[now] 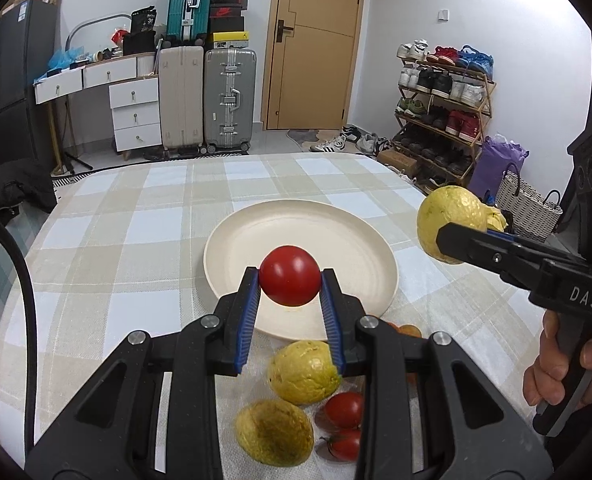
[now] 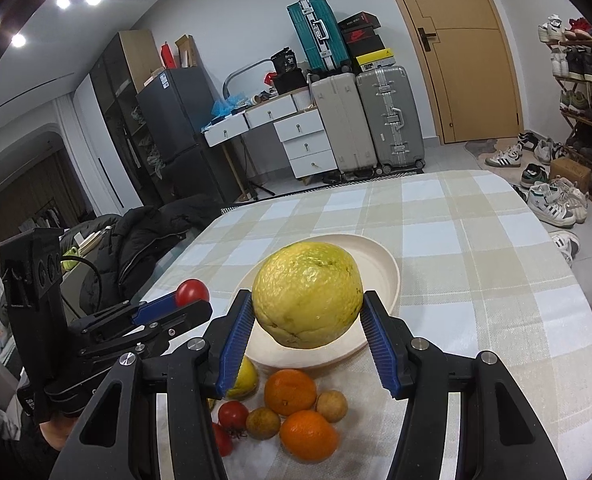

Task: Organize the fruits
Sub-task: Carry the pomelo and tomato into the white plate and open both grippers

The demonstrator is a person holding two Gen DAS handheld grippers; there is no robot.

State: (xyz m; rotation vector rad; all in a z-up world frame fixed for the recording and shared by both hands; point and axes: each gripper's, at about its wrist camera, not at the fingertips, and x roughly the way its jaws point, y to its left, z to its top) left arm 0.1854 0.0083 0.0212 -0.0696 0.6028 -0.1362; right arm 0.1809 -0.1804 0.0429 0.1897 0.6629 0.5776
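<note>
Two fruits are in my grip, both held above the cream plate (image 1: 224,240) at frame centre. The tomato (image 1: 290,275) is light, smooth and easily bruised; my left tool (image 1: 290,282) is pinched narrowly across its middle. The yellow citrus (image 2: 307,294) looks heavier, firm and dimpled; my right tool (image 2: 307,316) clamps its widest part.

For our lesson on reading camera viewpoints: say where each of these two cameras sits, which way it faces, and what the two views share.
Left wrist: on the left gripper, looking along its fingers over the plate toward the door; it holds a tomato, and the right hand shows.
Right wrist: on the right gripper, facing the suitcases; it holds a yellow fruit, and the left gripper shows at left.
Shared: plate, checked tablecloth, both held fruits, loose fruit pile.
</note>
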